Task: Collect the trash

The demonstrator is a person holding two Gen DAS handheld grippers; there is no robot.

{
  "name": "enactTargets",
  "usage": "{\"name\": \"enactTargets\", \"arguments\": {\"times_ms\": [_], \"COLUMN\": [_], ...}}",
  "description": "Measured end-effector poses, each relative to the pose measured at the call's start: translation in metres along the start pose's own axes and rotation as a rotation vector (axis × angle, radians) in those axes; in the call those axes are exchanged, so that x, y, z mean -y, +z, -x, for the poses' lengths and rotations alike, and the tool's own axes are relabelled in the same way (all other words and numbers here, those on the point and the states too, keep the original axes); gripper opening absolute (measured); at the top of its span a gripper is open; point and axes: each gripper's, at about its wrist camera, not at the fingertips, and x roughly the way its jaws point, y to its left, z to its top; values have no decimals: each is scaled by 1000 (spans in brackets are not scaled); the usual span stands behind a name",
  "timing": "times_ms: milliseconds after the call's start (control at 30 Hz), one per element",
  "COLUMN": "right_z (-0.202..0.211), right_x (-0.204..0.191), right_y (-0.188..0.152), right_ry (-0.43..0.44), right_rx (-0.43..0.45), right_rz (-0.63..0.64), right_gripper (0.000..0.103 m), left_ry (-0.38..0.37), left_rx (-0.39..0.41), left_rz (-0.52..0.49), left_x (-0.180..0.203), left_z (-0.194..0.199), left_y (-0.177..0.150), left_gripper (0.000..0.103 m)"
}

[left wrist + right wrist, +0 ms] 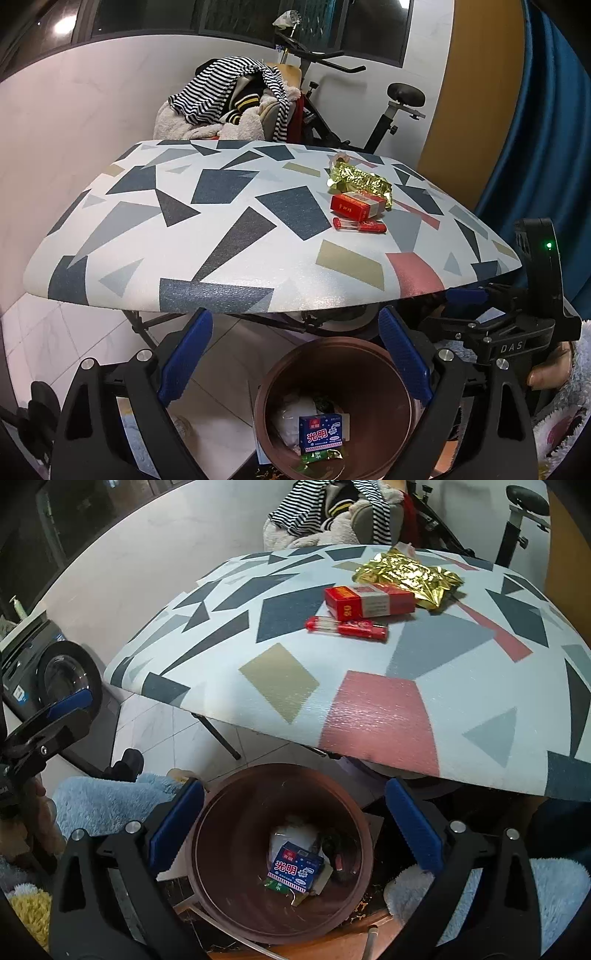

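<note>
A brown bin (373, 373) (240, 834) stands on the floor below the table's front edge. Inside lie a blue carton (323, 434) (297, 866), a green wrapper and white paper. On the patterned table (221, 240) (291, 679) lie a crumpled gold foil wrapper (360, 181) (410, 572), a red box (356, 206) (369, 600) and a thin red pack (360, 225) (347, 626). My left gripper (295, 354) hangs open over the bin, empty. My right gripper (295, 827) is also wide open above the bin with nothing between its fingers.
Behind the table an exercise bike (391, 107) carries a pile of clothes (236, 99). A washing machine (55, 672) stands at the left, a blue curtain (546, 129) at the right. Fluffy sleeves (110, 801) flank the bin.
</note>
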Motion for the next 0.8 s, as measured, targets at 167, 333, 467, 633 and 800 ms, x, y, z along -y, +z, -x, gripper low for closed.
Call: {"name": "enactTargets", "arguments": {"times_ms": [167,333,467,633,800], "right_z": [-1,-2,-5,-7,-5], "right_x": [6,8,10,11,19], "right_y": [-1,-1,-1,1,8], "right_ry": [-1,3,7,10,15], "right_rx": [-8,-12,-21,-24,-5], "right_rz": [-28,-42,-53,-57,-78], "right_gripper": [97,97,97,97,97], "left_ry": [12,15,39,35,39], "left_rx": [3,4,6,9,16], "left_rz": [8,14,8,39,52], "left_x": [-4,-7,-11,-20,-28], "left_z": [0,-3,-4,-5,-4], "left_y": [1,1,4,7,12], "left_gripper": [89,89,89,89,89]}}
